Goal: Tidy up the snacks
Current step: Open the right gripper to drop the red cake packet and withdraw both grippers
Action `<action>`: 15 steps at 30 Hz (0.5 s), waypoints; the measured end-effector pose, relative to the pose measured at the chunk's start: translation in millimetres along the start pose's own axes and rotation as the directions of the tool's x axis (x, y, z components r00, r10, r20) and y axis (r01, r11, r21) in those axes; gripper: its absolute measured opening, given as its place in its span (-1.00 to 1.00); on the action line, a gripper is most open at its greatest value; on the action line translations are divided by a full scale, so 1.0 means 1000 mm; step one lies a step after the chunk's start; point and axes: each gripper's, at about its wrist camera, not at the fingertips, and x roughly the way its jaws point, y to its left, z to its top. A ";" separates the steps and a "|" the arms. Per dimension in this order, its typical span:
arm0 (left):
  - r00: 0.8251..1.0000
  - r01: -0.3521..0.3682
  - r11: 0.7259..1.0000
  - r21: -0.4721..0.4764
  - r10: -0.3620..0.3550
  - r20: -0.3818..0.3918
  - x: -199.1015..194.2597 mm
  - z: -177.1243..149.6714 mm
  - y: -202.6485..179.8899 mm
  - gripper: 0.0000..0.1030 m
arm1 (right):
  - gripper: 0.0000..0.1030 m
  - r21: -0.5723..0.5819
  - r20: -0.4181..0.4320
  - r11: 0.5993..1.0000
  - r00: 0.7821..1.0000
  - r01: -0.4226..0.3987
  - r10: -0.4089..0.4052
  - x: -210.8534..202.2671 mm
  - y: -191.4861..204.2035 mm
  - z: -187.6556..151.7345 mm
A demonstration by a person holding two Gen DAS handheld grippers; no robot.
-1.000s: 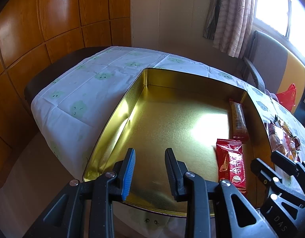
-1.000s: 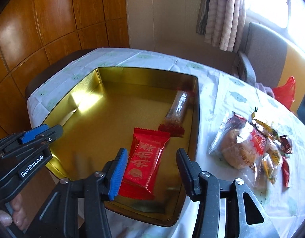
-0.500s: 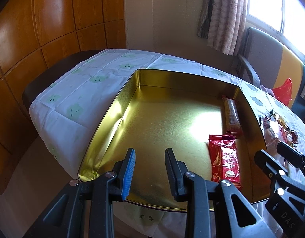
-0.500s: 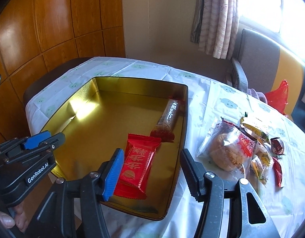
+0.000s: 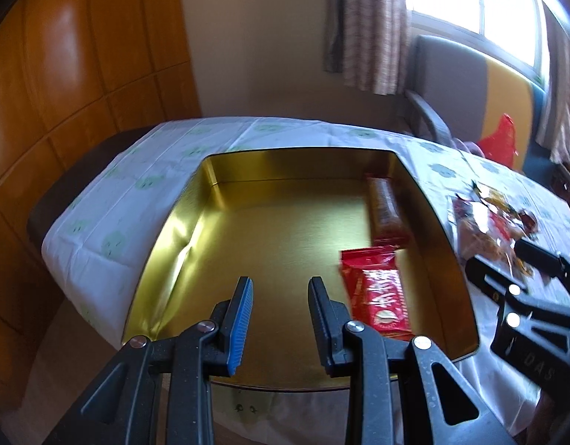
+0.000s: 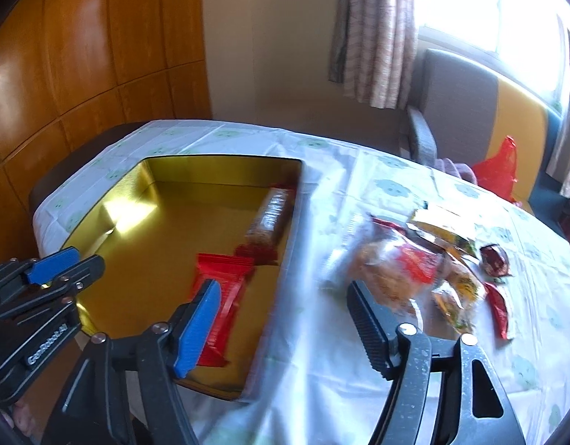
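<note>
- Right gripper (image 6: 285,319) now over the tin's right wall and the tablecloth (image 6: 359,170); a second ago hung above the red wrapper. Jaws opening, wider than before, nothing between them.
- Left gripper (image 5: 281,296) above the near part of the gold tin (image 5: 285,222), jaws parted by a narrow gap, same as a second ago, empty.
- Red wrapper (image 5: 377,289) flat on the tin floor near the right wall, where it lay earlier.
- Long brown snack bar (image 5: 383,204) lengthwise against the right wall, just behind the red wrapper, unmoved.
- Pile of loose snacks (image 6: 414,270) on the cloth to the right of the tin, closer to the right gripper's black finger (image 6: 366,319) than before.
- Both views pulled back a little from the tin, edges blurred.
- Red bag (image 6: 496,170) on the chair (image 6: 459,104) beyond the table.
</note>
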 end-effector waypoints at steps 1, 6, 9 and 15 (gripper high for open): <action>1.000 0.003 1.000 0.013 -0.003 0.000 0.000 0.001 -0.004 -0.39 | 0.44 0.013 -0.001 1.000 1.000 0.009 -0.009 0.000 -0.007 -0.001; 1.000 0.016 0.997 0.082 -0.017 0.002 -0.003 0.005 -0.027 -0.39 | 0.52 0.088 -0.017 0.993 0.997 0.074 -0.073 -0.002 -0.048 -0.012; 1.000 0.025 0.993 0.116 -0.026 0.009 -0.005 0.007 -0.038 -0.39 | 0.54 0.138 -0.042 0.983 0.993 0.117 -0.112 -0.003 -0.076 -0.022; 0.999 0.023 0.981 0.193 -0.032 0.039 -0.010 0.009 -0.059 -0.39 | 0.56 0.232 -0.108 0.949 0.975 0.214 -0.193 -0.005 -0.132 -0.048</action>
